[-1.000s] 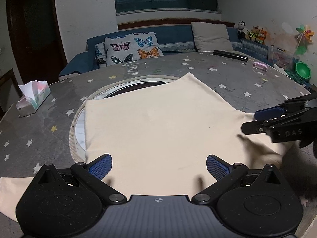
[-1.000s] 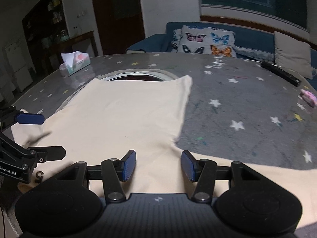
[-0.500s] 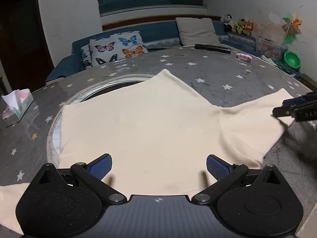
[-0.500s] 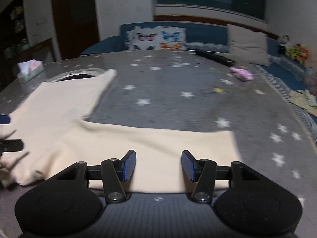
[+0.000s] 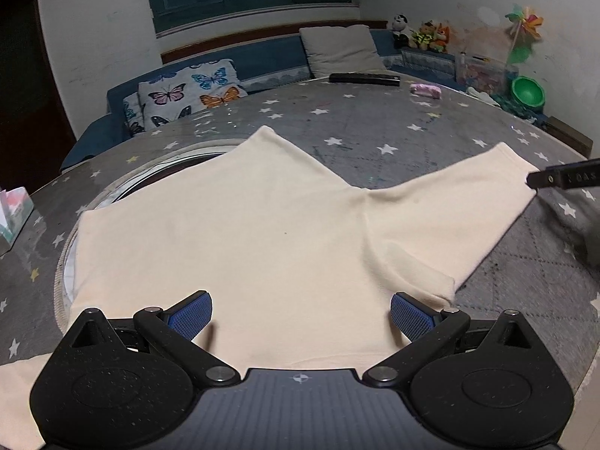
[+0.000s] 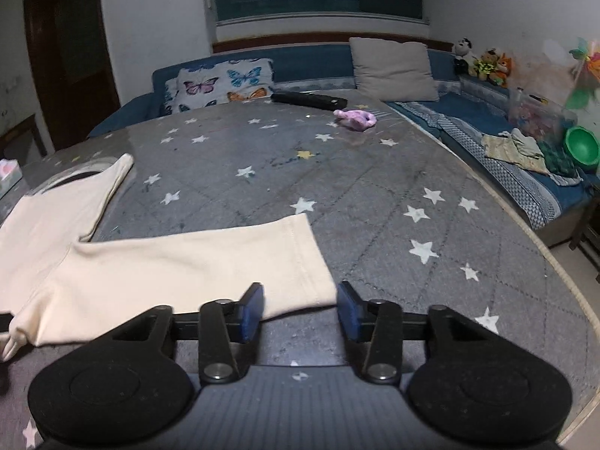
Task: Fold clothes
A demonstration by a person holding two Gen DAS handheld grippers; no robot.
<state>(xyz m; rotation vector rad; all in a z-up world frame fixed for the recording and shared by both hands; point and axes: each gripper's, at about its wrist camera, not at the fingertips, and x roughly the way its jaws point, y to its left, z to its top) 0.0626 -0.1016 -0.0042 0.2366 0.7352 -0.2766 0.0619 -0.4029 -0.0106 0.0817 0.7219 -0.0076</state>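
Left wrist view: left gripper (image 5: 300, 315) gapes wide above the cream long-sleeved shirt (image 5: 243, 232), while right gripper (image 6: 300, 305), its 2 fingers apart, straddles the sleeve cuff (image 6: 307, 258)

Cream garment (image 5: 240, 232), plain. Grey tablecloth (image 6: 375, 195) patterned with white and yellow stars. Blue sofa (image 6: 315, 60); white cushion (image 5: 187, 92) printed with multicoloured butterflies. Blue finger pads (image 5: 410, 317) on black gripper bodies. Green bowl (image 6: 581, 146).

A black remote (image 6: 308, 100) is lying on the table (image 6: 375, 195), with a pink item (image 6: 355, 119), possibly cloth, lying just beside the remote.
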